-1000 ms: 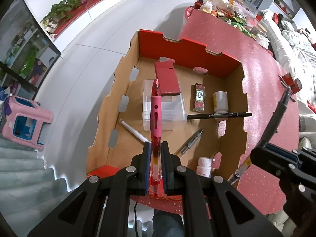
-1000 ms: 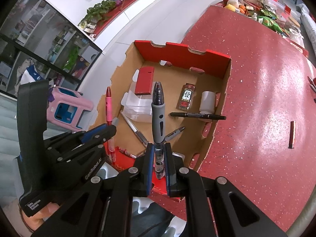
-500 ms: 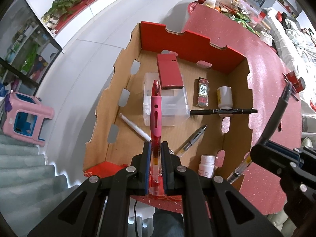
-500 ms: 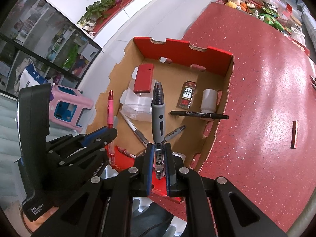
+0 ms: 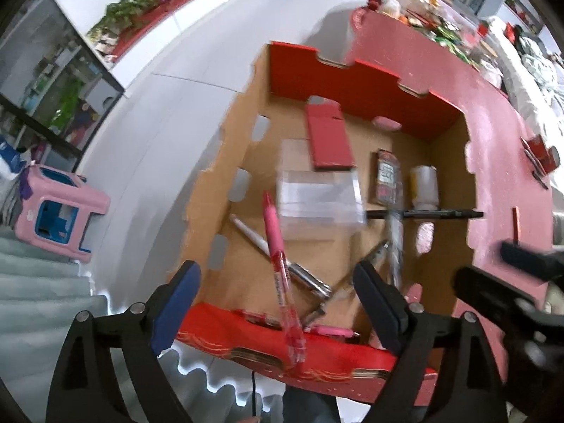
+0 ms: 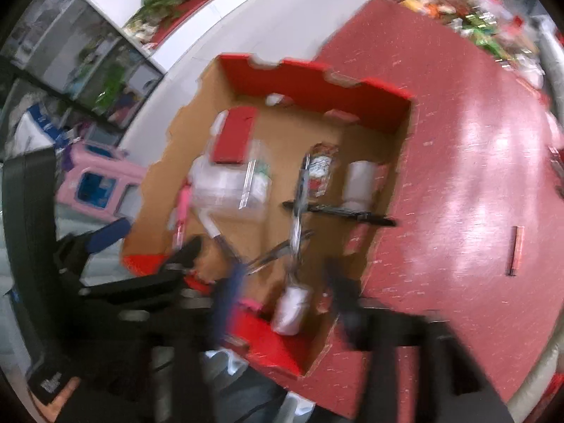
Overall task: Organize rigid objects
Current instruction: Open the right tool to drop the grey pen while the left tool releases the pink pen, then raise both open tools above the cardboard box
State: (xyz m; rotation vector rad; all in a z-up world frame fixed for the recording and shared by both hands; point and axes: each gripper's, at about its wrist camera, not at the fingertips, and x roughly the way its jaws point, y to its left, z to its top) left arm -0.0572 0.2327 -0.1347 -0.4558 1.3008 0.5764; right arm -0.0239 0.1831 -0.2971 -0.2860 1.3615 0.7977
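Right at the near edge, the left gripper (image 5: 278, 294) has its jaws spread wide and pinches nothing; the pink pen (image 5: 280, 268) hangs free between them, tilted, its clear end over the near red wall of the cardboard box (image 5: 352, 56). My worry is that this end catches the rim and the pen tips out toward the person instead of dropping inside. The right gripper (image 6: 282, 289) looks parted too, though blur makes that a judgement; the grey pen (image 6: 299, 208) streaks above the box floor, apparently loose, and could bounce off the silver pen (image 5: 306, 276) beneath. Further in sit the clear plastic case (image 5: 320, 199) and black marker (image 5: 440, 213), which could deflect it. Beyond them, a red flat box (image 5: 329, 141) and white bottle (image 5: 424, 187) lie well apart from the drop
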